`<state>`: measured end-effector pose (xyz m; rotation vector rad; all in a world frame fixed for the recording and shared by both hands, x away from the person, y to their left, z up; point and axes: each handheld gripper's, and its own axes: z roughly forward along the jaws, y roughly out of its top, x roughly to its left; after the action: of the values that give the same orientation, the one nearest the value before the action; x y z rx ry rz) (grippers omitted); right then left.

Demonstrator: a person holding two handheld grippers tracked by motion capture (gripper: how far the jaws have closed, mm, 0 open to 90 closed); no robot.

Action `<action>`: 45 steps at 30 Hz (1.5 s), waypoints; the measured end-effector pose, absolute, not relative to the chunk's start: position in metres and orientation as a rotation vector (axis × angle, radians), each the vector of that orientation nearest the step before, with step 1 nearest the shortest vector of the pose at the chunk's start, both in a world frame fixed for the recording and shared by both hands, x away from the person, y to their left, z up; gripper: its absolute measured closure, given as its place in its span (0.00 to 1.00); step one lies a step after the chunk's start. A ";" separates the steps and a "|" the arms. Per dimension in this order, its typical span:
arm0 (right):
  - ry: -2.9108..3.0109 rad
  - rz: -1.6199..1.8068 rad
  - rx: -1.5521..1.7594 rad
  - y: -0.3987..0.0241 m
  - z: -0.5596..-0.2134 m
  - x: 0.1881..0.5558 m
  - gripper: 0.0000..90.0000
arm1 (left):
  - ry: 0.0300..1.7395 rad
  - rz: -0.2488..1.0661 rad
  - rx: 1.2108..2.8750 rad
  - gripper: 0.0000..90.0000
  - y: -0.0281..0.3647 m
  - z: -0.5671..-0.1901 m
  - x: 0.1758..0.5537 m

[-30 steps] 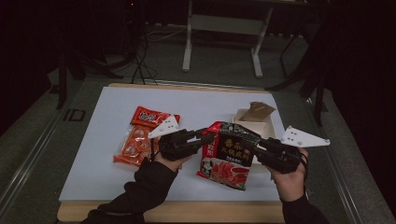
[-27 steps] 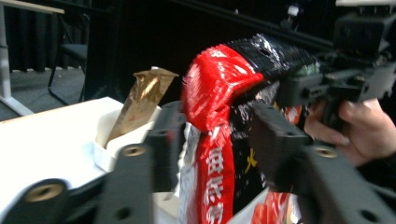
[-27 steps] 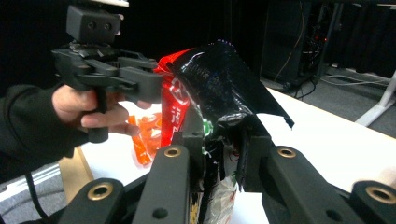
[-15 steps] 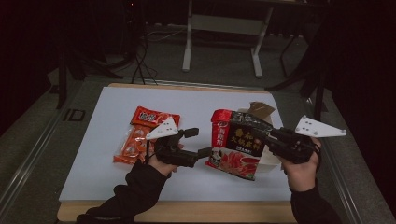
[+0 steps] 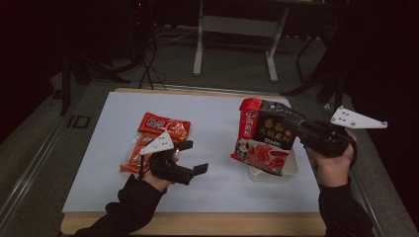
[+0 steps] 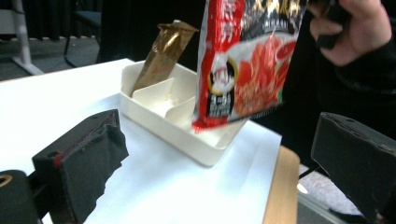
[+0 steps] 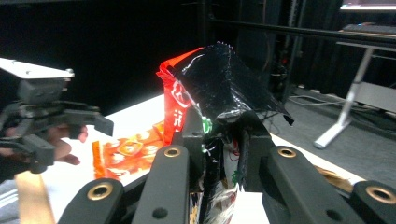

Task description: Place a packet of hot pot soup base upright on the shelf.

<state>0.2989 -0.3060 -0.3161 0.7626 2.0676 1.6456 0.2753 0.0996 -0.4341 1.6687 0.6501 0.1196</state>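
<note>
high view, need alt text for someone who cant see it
The right gripper holds a red and black pouch over a white tray on the white table. The left gripper, open, hovers beside orange packets.

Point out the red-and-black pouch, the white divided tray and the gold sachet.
red-and-black pouch [image 5: 264, 139]: high view, front panel.
white divided tray [image 6: 163, 125]: left gripper view, near side wall.
gold sachet [image 6: 161, 53]: left gripper view, upper body.

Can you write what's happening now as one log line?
left gripper: open, jaws just opened, empty | right gripper: shut on bag | bag: above tray
</note>
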 end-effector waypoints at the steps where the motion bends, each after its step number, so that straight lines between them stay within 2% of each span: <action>1: 2.065 1.644 0.766 -0.307 -0.315 0.301 0.85 | 0.643 0.132 1.678 0.03 0.102 -0.436 0.274; 5: 2.058 1.633 0.787 -0.313 -0.315 0.308 0.85 | 0.616 0.183 1.693 0.03 0.106 -0.442 0.269; 14: 2.042 1.626 0.804 -0.326 -0.320 0.327 0.85 | 0.599 0.179 1.716 0.03 0.118 -0.461 0.262; 24: 2.015 1.587 0.826 -0.339 -0.324 0.347 0.85 | 0.611 0.240 1.746 0.03 0.135 -0.476 0.254; 32: 1.980 1.569 0.865 -0.350 -0.332 0.363 0.85 | 0.658 0.208 1.753 0.03 0.139 -0.492 0.245; 45: 2.021 1.471 0.807 -0.344 -0.353 0.395 0.85 | 0.683 0.158 1.759 0.03 0.138 -0.509 0.239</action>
<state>0.3945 -0.3440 -0.3528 0.8066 2.0207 1.4706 0.2388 0.1376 -0.5085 1.7595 0.6830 0.1575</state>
